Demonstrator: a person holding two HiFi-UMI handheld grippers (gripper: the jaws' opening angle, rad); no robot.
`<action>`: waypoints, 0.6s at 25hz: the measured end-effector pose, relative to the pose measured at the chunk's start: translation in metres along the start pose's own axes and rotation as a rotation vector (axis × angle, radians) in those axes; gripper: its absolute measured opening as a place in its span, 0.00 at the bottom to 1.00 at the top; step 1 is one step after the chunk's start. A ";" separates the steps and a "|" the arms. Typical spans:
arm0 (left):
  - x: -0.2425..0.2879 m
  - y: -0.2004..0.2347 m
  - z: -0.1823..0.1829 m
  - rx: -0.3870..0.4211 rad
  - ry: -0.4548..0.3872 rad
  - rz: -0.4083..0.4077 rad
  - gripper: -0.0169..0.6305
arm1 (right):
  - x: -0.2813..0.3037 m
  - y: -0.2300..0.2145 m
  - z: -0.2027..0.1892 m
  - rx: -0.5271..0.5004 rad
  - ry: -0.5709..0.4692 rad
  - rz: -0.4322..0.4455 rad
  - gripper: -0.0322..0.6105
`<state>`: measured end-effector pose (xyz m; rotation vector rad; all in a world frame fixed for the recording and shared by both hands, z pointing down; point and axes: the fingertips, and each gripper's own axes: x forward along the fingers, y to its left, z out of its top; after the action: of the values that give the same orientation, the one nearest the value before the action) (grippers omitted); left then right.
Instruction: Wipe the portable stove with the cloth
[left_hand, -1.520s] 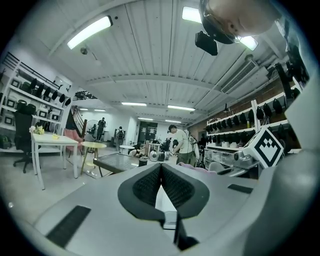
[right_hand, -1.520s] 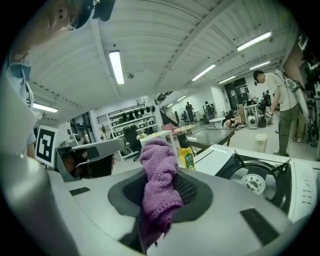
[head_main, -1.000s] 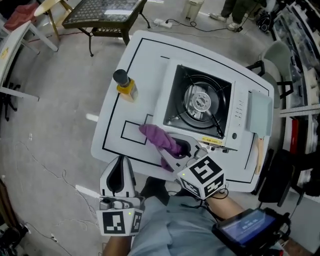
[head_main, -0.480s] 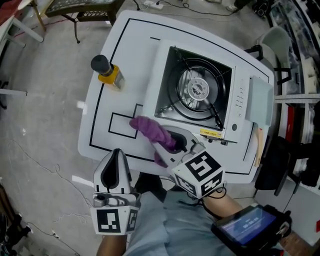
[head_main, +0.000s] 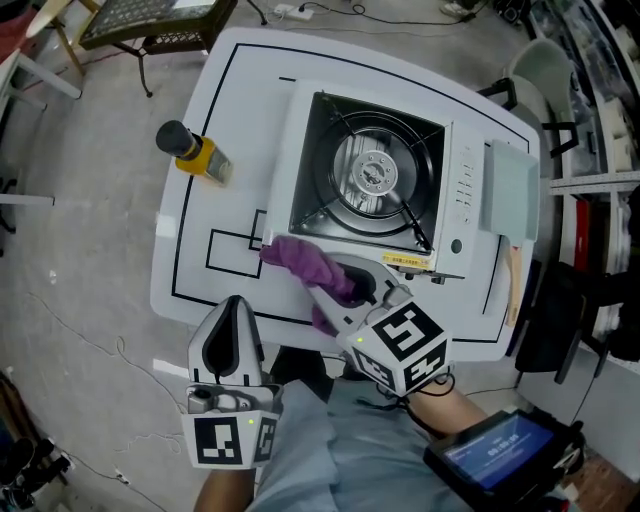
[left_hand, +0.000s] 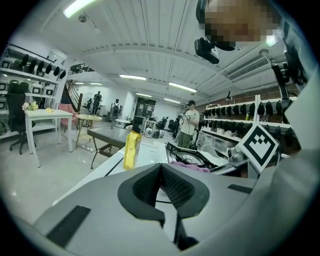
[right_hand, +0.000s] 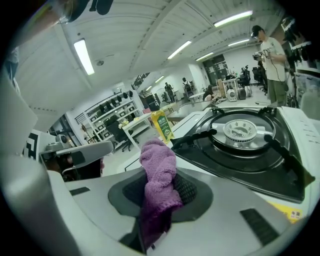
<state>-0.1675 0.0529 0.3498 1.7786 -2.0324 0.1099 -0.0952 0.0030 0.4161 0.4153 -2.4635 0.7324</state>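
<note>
Head view: the stove (head_main: 300, 170) sits on the white table (head_main: 235, 90) with its long side running across the picture. Its burner (head_main: 367, 172) is toward the left and its knob panel toward the right. The right gripper (head_main: 345, 287) reaches in over the table's near edge and pinches the purple cloth (head_main: 300, 262). The cloth stretches from the jaws up and to the left, and its free end lies at the stove's near left corner. I cannot tell whether it touches the metal. The left gripper (head_main: 233, 304) hangs off the table's near edge, apart from everything. A yellow bottle (head_main: 192, 152) stands near the left edge, with bare tabletop between it and the stove. A flat scraper (head_main: 508, 192) lies just right of the stove, close to the right edge.

Left gripper view: the jaws are pressed together with nothing between them. Past them the bottle (left_hand: 132, 149) stands upright on the left, and the stove (left_hand: 189, 159) is on the right with the cloth (left_hand: 192, 168) at its near side.

Right gripper view: the cloth (right_hand: 159, 172) is clamped upright between the pads, its bunched end rising above them and its tail hanging below. The stove (right_hand: 240, 150) fills the right, its near rim just beyond the jaws. The bottle (right_hand: 161, 125) stands far left of it.
</note>
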 end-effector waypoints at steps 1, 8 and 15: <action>0.000 -0.004 0.000 0.003 0.000 -0.004 0.05 | -0.003 -0.002 -0.001 0.003 -0.001 -0.003 0.23; 0.001 -0.030 0.002 0.029 -0.007 -0.032 0.05 | -0.025 -0.017 -0.007 0.025 -0.019 -0.024 0.23; 0.001 -0.056 0.002 0.055 -0.002 -0.059 0.05 | -0.047 -0.030 -0.016 0.050 -0.036 -0.046 0.23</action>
<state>-0.1138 0.0420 0.3363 1.8711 -1.9950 0.1474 -0.0382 -0.0061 0.4134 0.5066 -2.4648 0.7751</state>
